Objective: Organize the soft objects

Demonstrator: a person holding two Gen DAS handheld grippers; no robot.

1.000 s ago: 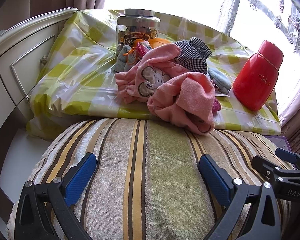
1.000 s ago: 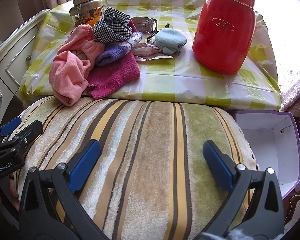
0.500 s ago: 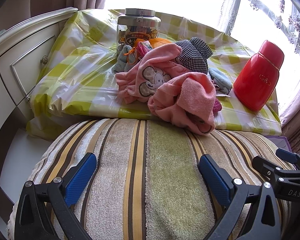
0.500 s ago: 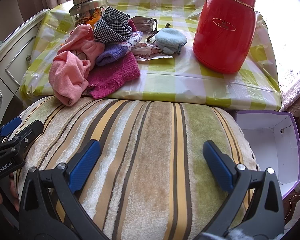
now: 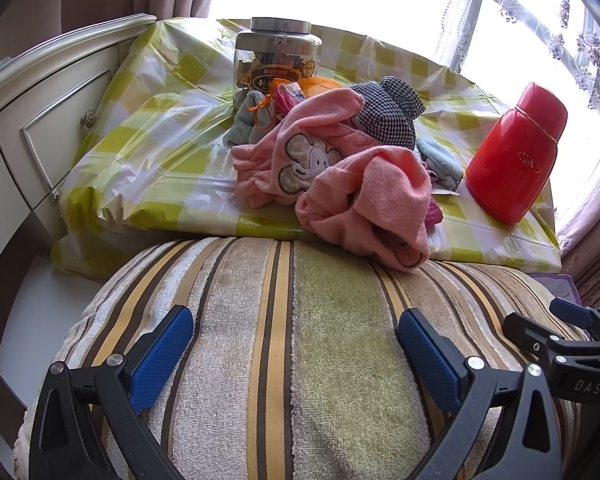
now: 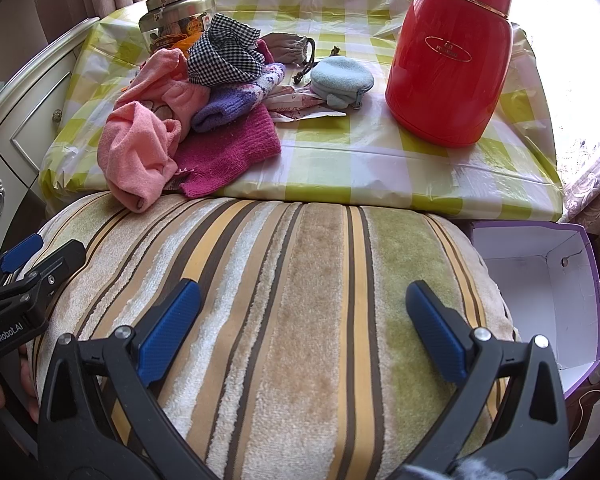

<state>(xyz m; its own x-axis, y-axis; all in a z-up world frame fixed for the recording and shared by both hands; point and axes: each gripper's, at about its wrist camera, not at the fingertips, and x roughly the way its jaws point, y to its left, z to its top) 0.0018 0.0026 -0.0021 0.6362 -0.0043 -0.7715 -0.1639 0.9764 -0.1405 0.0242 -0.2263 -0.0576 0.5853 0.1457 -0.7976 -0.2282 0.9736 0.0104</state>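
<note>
Task looks barely begun. Left tongs [image 5: 294,344] jaws wide apart, holding nothing, above striped cushion [image 5: 300,352]. Right tongs [image 6: 300,312] same, spread and empty. Heap of soft clothes [image 6: 188,120] lies unsorted on checkered table [image 6: 380,168], ahead of both tongs. White box [image 6: 540,300] right of right tongs, nothing inside visible. All sorting remains, I judge.

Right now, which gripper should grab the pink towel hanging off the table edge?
Left, probably. The pink towel lies almost straight ahead of the open left gripper; from the right gripper, also open, it sits far left.
</note>
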